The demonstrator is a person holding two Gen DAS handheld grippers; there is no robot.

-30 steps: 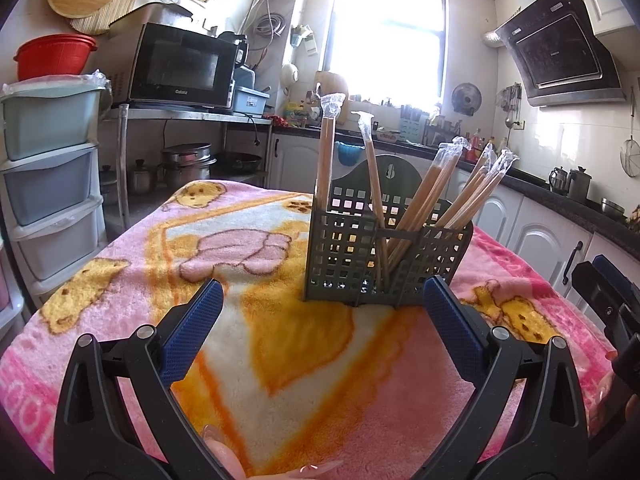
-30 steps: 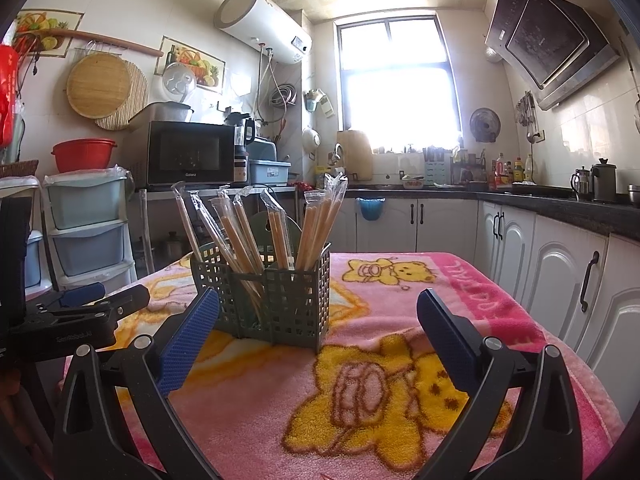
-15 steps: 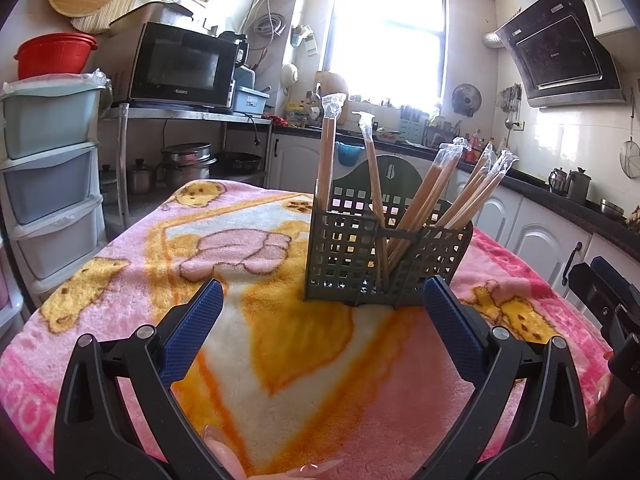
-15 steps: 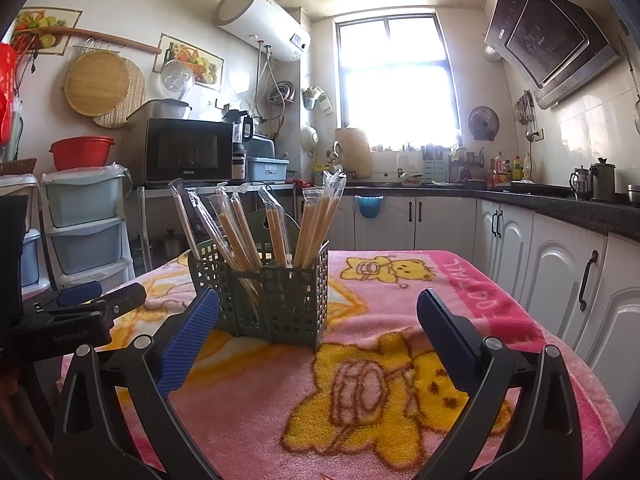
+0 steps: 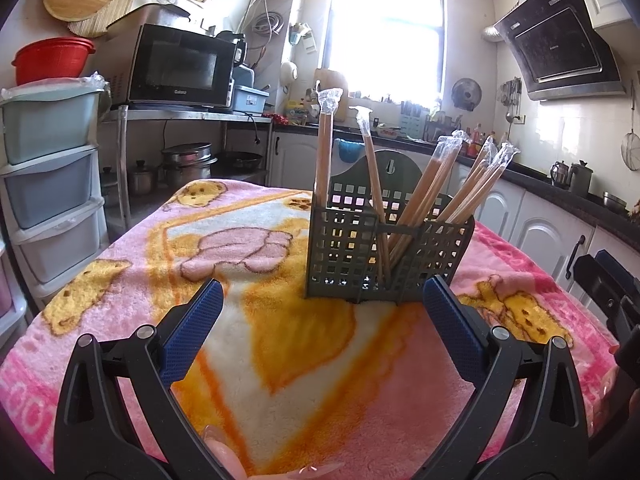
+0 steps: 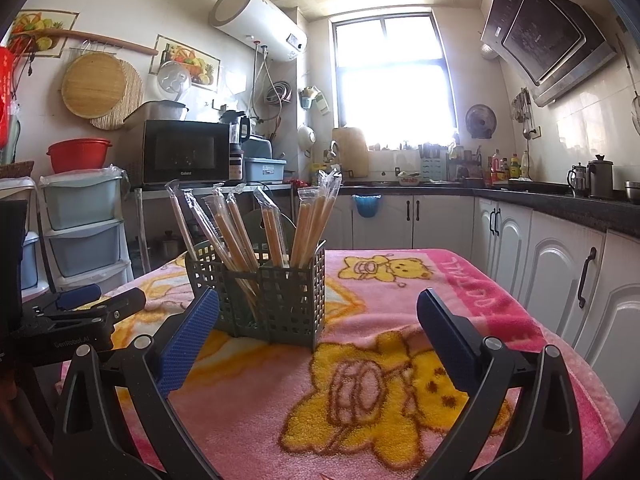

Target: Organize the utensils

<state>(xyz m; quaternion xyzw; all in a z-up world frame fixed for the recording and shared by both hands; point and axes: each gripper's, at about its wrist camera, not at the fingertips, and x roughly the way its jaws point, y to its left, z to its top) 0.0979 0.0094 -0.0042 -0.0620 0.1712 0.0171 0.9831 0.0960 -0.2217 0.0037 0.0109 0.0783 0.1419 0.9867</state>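
Note:
A grey-green slotted utensil holder [image 5: 384,256] stands on the pink blanket-covered table [image 5: 248,344]; it also shows in the right wrist view [image 6: 272,296]. Several plastic-wrapped chopstick pairs [image 5: 428,192] stand in its compartments, and they show in the right wrist view [image 6: 240,232] too. My left gripper [image 5: 322,320] is open and empty, just short of the holder. My right gripper [image 6: 318,328] is open and empty, near the holder's right side. The left gripper [image 6: 80,312] appears at the left of the right wrist view.
Stacked plastic drawers [image 5: 48,176] stand left of the table. A microwave [image 5: 180,68] sits on a metal rack behind. White cabinets [image 6: 540,256] and a dark counter run along the right. The table edge drops off near the right gripper's right finger [image 6: 448,340].
The right gripper has drifted slightly closer to the holder. The left gripper has barely moved. Both stay open.

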